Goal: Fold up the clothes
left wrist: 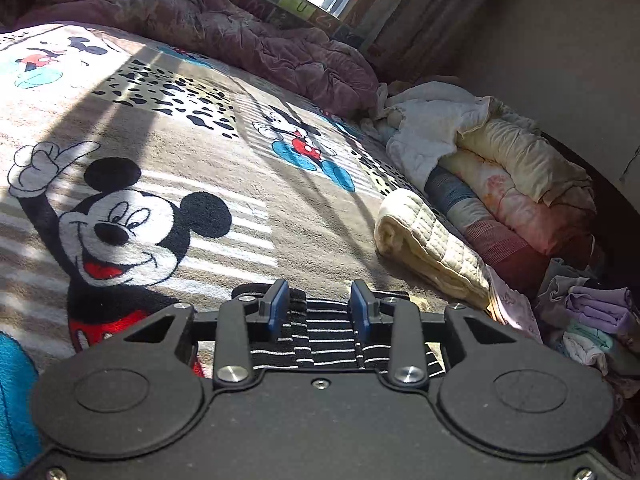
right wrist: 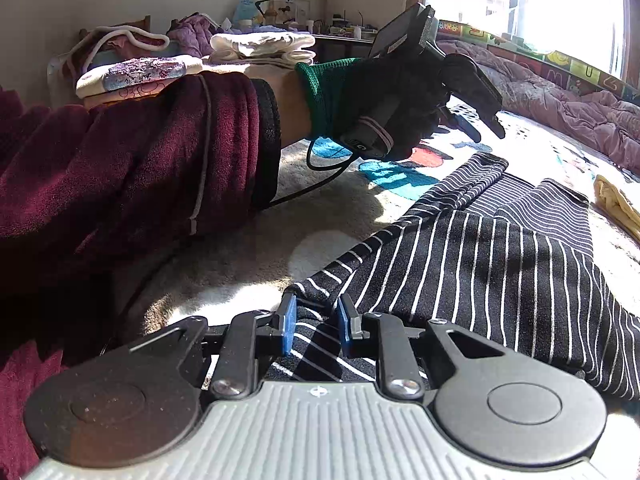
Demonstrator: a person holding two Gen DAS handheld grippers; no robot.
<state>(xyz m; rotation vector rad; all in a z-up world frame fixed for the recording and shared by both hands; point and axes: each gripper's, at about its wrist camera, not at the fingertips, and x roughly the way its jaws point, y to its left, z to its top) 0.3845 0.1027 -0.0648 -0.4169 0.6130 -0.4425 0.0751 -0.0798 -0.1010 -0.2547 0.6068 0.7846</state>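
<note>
- The black striped garment point(right wrist: 500, 264) lies spread on the cartoon-mouse blanket point(left wrist: 168, 128) covering the bed.
- The right tool point(right wrist: 316, 326) pinches a raised fold at the garment's near edge.
- The left tool point(left wrist: 320, 310), fingers apart, hovers above the fabric in a gloved hand point(right wrist: 394, 108), gripping nothing.

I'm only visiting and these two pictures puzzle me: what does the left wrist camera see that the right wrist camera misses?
Only the left wrist view shows the rolled cream quilted blanket and the folded lilac clothes by the bed's edge.

Only the right wrist view shows the person's dark red fleece sleeve, the black-gloved hand holding the left gripper, and the black white-striped garment's sleeves.

Both show that striped garment, the cartoon-mouse blanket and the crumpled mauve quilt.
</note>
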